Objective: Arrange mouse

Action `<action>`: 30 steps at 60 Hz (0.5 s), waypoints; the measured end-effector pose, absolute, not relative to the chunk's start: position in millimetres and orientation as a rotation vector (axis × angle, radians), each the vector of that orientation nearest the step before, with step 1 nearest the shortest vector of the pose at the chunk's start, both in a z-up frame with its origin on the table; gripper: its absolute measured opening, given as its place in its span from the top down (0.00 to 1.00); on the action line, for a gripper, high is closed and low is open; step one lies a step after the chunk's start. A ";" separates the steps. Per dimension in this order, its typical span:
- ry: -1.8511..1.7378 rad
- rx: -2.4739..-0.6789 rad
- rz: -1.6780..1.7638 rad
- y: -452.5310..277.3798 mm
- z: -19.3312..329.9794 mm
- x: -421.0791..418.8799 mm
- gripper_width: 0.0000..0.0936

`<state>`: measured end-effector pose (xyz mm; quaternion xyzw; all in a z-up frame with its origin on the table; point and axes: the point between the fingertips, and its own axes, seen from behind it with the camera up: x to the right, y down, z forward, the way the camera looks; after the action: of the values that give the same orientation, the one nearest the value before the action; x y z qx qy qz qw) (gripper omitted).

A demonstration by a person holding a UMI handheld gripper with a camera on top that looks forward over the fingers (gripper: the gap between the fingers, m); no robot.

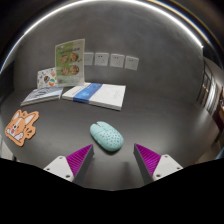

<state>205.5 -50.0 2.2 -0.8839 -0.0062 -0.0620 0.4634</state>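
Directly ahead, a dark grey tabletop [160,110] is filling most of the gripper view, with a pale wall rising behind it. The claw [114,157] is reaching forward low over this surface, and its two fingers are standing wide apart, gripping nothing. Each finger is showing a purple pad [80,157] on its inner face.

A mint-green mouse [106,136] is lying on the tabletop just ahead of the fingers, roughly between their tips and a little nearer the left one. It is resting on its own, its dotted shell facing up, and neither finger is touching it.

Beyond the mouse, a white and blue book [96,95] is lying flat. Just to its left, a thinner booklet [42,95] is lying beside it. Behind these two, a green leaflet [70,60] is standing upright, with a smaller card [46,76] standing next to it. Well to the left of the mouse, near the tabletop's edge, an orange cartoon-animal coaster [20,126] is lying flat. On the wall, a row of white switch plates [110,60] is showing.
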 end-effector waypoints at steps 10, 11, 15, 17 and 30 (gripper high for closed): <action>-0.037 -2.217 0.020 -12.3 -14.0 210.5 0.08; -0.037 -2.218 0.036 -9.1 -14.8 210.1 0.08; -0.046 -2.227 0.068 1.5 -17.4 210.5 0.08; -0.059 -2.226 0.068 7.5 -17.2 212.4 0.09; -0.021 -2.243 0.061 39.3 -17.5 222.5 0.18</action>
<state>222.5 39.3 -17.5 -0.9006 -0.0084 0.0245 0.4339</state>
